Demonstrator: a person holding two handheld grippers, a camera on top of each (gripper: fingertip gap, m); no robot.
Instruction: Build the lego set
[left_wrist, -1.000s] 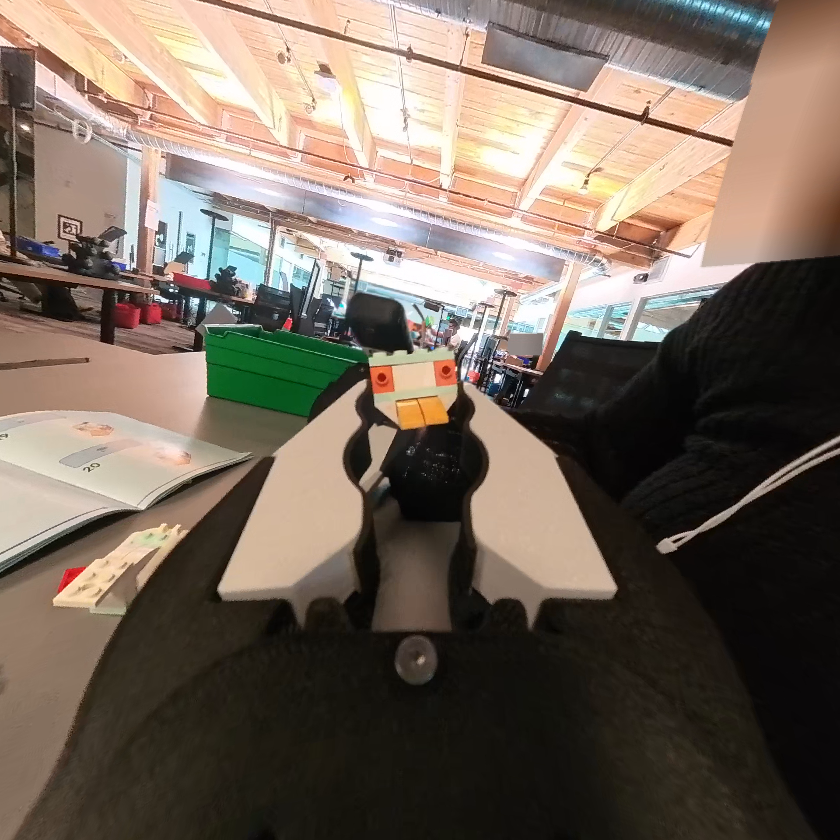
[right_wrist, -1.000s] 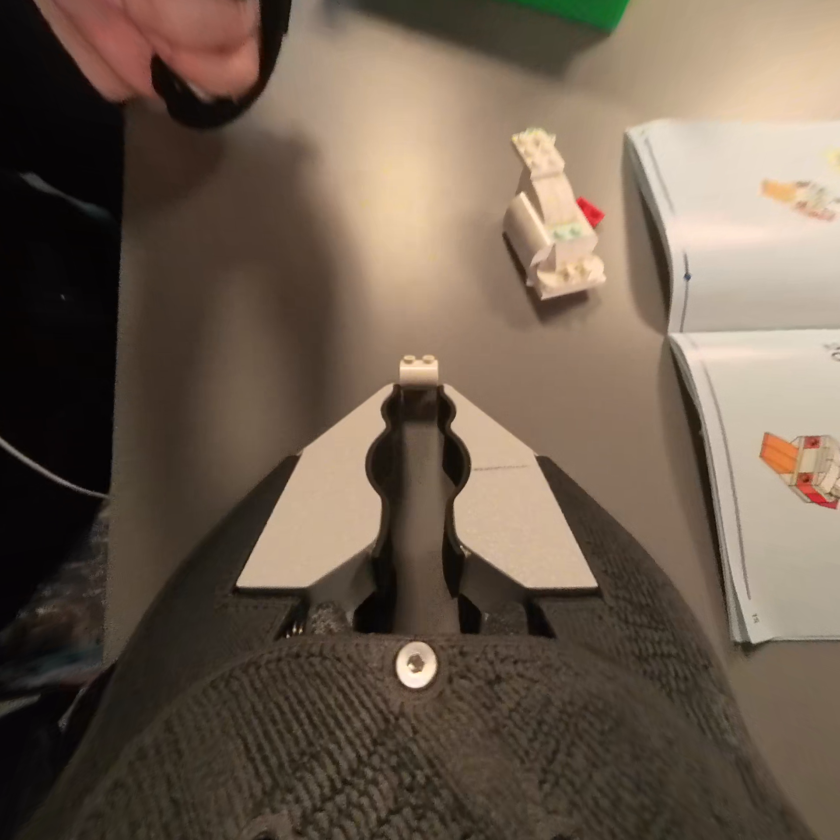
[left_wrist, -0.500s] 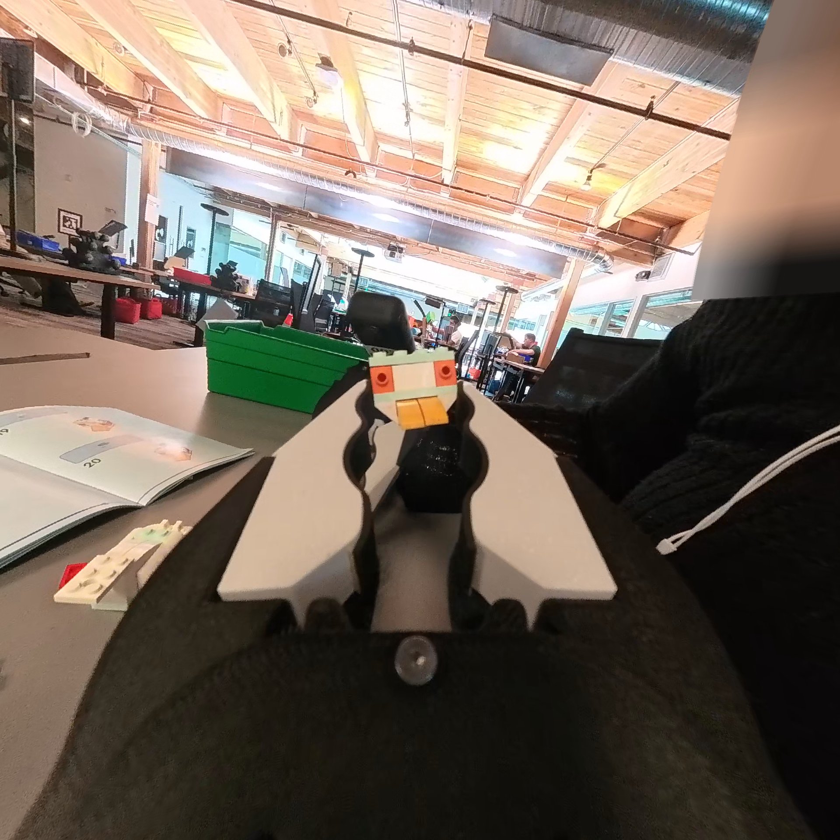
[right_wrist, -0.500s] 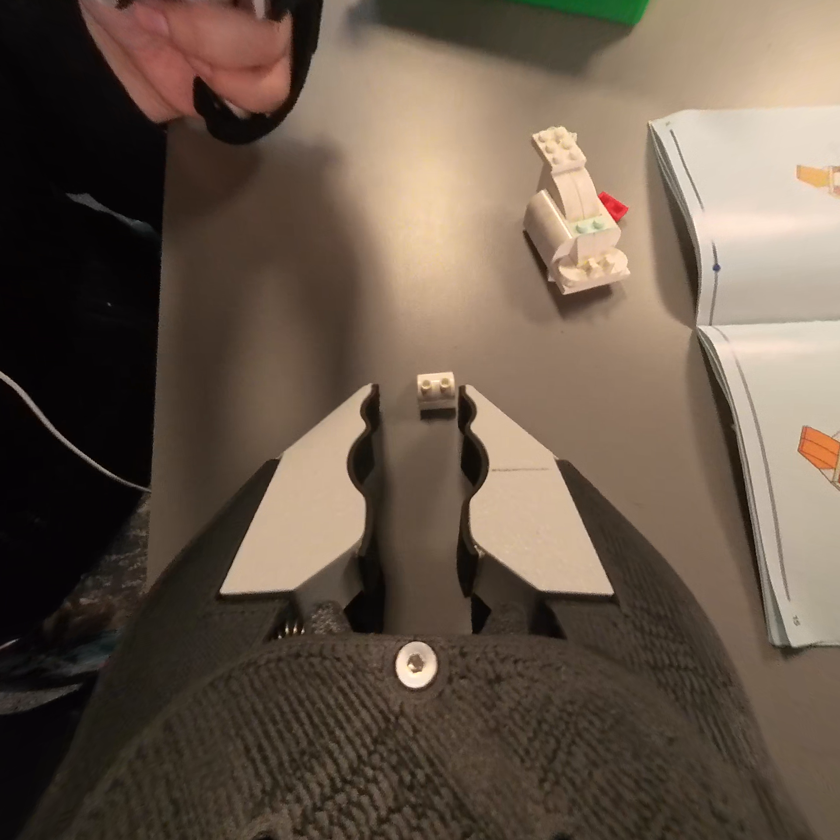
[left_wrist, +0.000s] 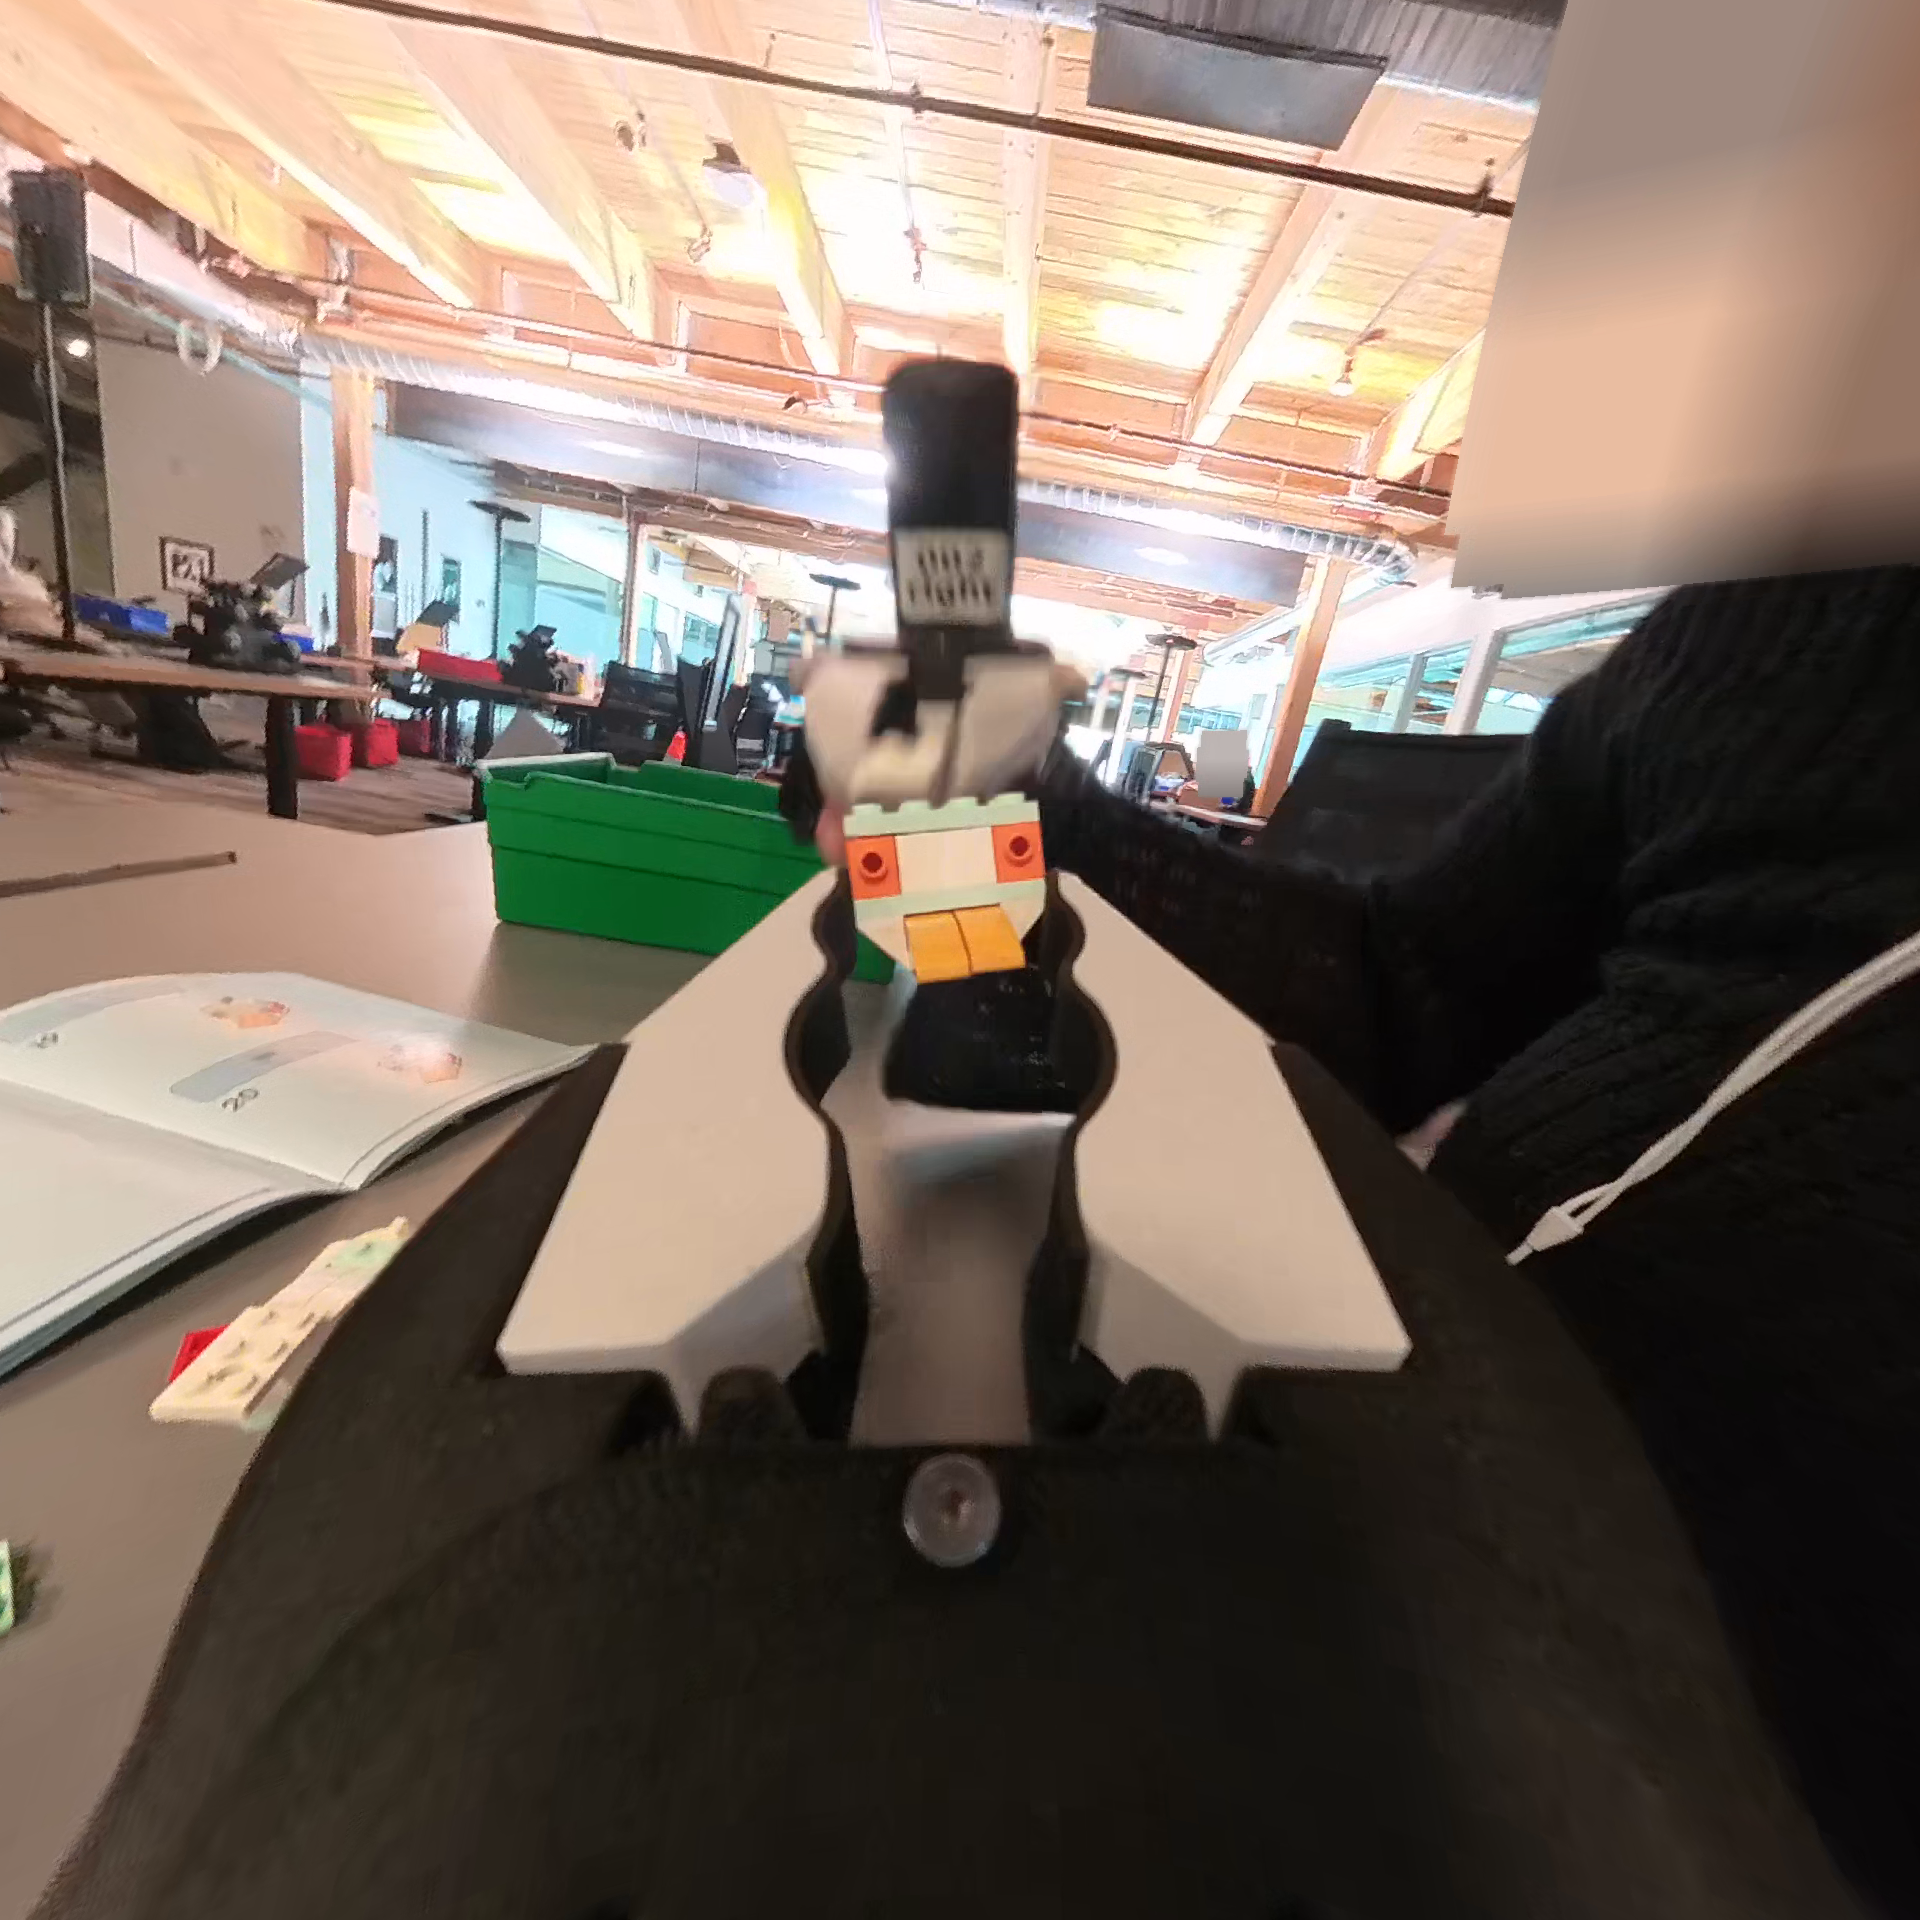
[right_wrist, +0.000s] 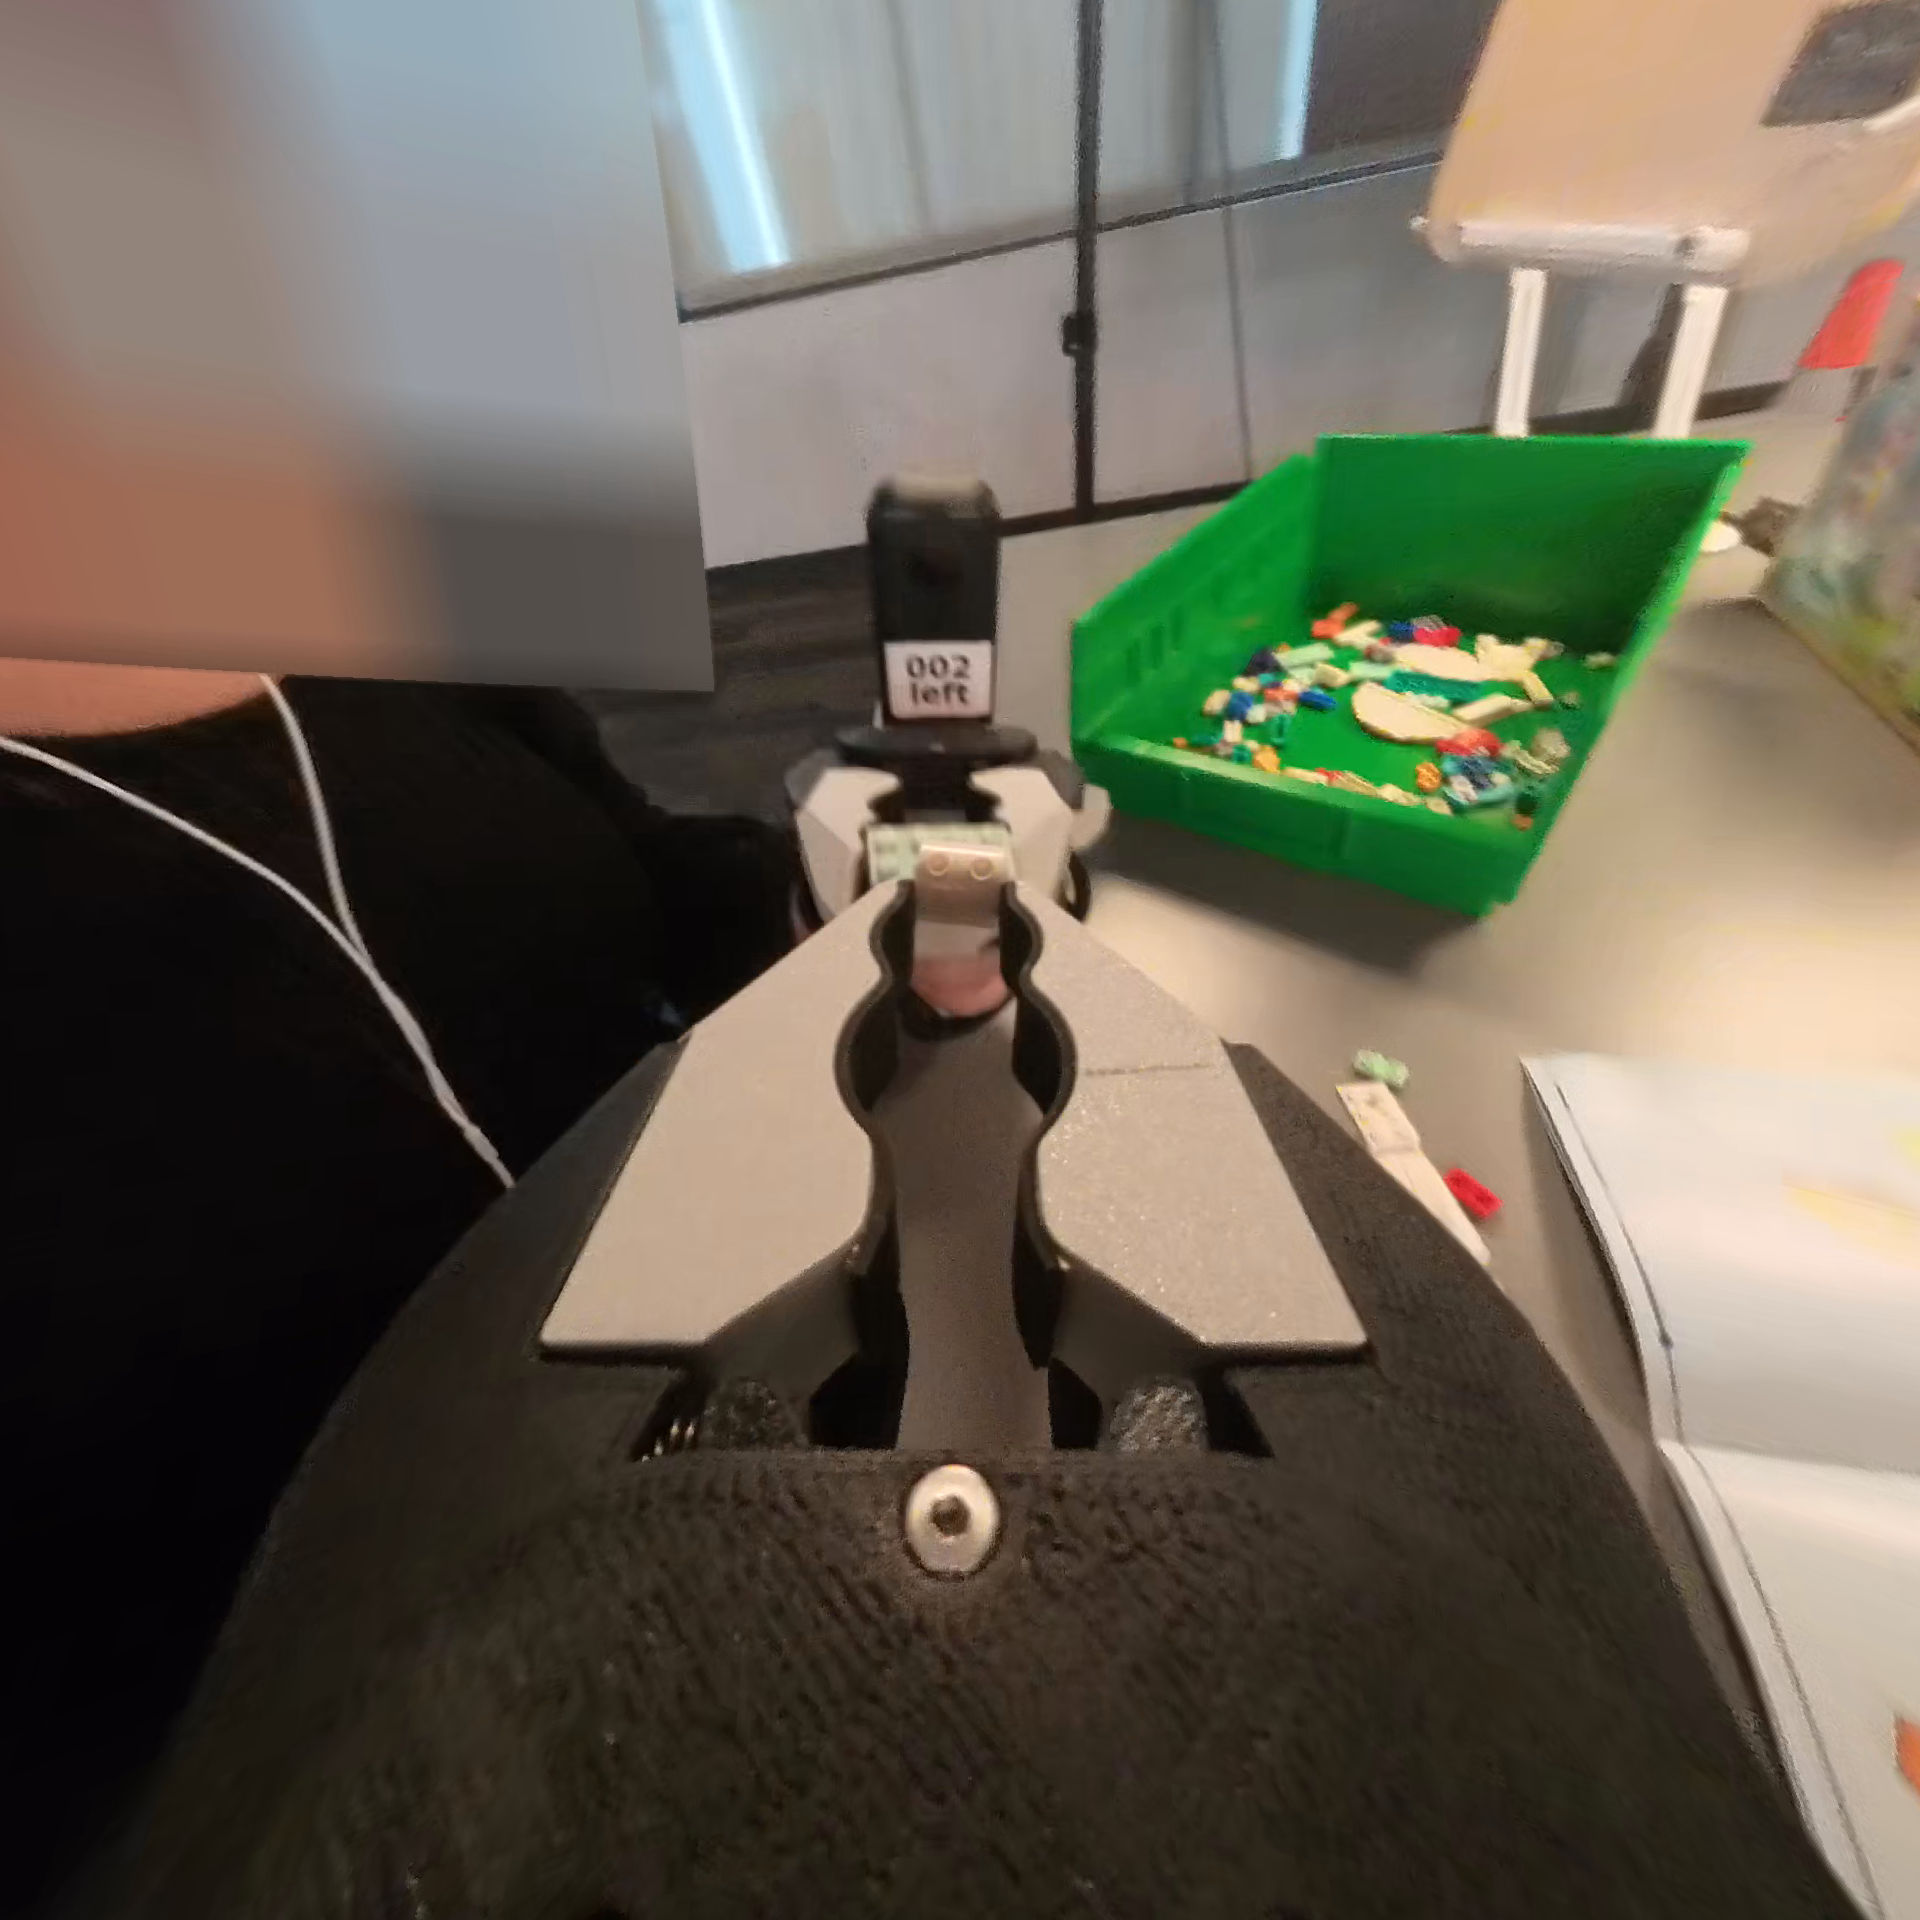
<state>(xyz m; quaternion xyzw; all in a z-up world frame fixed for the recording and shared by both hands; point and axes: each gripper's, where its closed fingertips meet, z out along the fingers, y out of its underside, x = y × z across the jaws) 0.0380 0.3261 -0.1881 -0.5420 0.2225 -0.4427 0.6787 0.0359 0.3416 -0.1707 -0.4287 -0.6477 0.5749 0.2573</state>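
My left gripper is shut on a lego head assembly, mint green and white with two orange eyes and a yellow beak, held up above the table. My right gripper is shut on a small white two-stud brick. The two grippers face each other closely. In the left wrist view the right gripper hangs just above the assembly's studded top. In the right wrist view the left gripper and the assembly's mint top sit right behind the white brick.
A green bin with several loose bricks stands at the back, also in the left wrist view. An open instruction booklet and a white sub-assembly with a red piece lie on the table. A person in a black sweater is close by. Left and right tips are no more than a few centimetres apart.
My right gripper opened and set the white brick on the table, then shut on it again, lifted it and swung up to face the left gripper. The left gripper kept its hold.
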